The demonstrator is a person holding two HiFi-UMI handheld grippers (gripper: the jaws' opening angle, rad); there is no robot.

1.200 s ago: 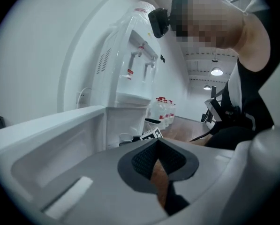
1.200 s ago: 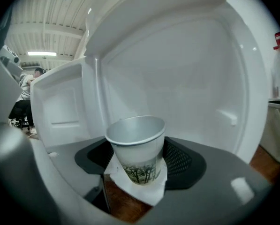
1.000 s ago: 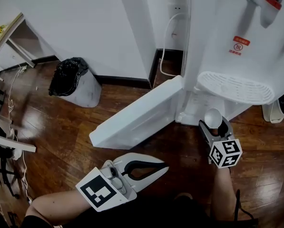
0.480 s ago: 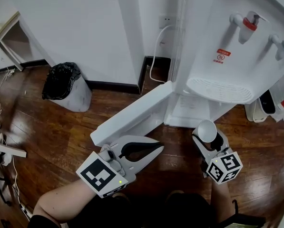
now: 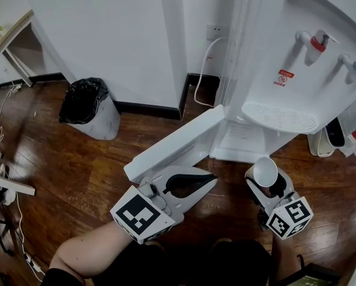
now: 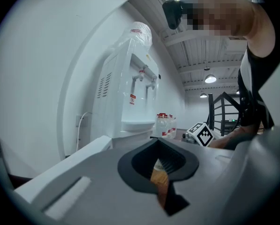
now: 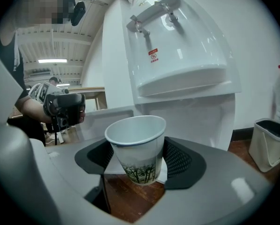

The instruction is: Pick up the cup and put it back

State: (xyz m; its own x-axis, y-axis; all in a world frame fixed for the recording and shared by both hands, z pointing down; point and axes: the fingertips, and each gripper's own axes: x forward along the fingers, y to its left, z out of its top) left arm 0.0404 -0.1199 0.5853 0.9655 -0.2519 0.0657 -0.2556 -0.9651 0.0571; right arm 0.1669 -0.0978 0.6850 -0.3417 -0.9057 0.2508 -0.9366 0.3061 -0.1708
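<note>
A white paper cup point(image 5: 265, 170) with a green bamboo print stands upright between the jaws of my right gripper point(image 5: 266, 179), which is shut on its lower body. In the right gripper view the cup point(image 7: 137, 144) is empty and sits between the black pads of the right gripper point(image 7: 139, 164), in front of the white water dispenser point(image 7: 177, 46). My left gripper point(image 5: 210, 181) hangs to the left of it, over the wooden floor, with its jaw tips together and nothing held. In its own view the left gripper point(image 6: 159, 144) points level towards the dispenser point(image 6: 130, 88).
The dispenser point(image 5: 297, 70) has two taps and a drip tray point(image 5: 279, 117). Its lower cabinet door point(image 5: 178, 142) hangs open over the floor. A bin with a black bag point(image 5: 88, 106) stands at the left wall. White containers point(image 5: 331, 134) sit right of the dispenser, and bottles point(image 6: 165, 124) show beyond it.
My right gripper has risen with the cup and drawn back from the open lower cabinet. The left gripper has come up a little. Both keep the same jaw stance.
</note>
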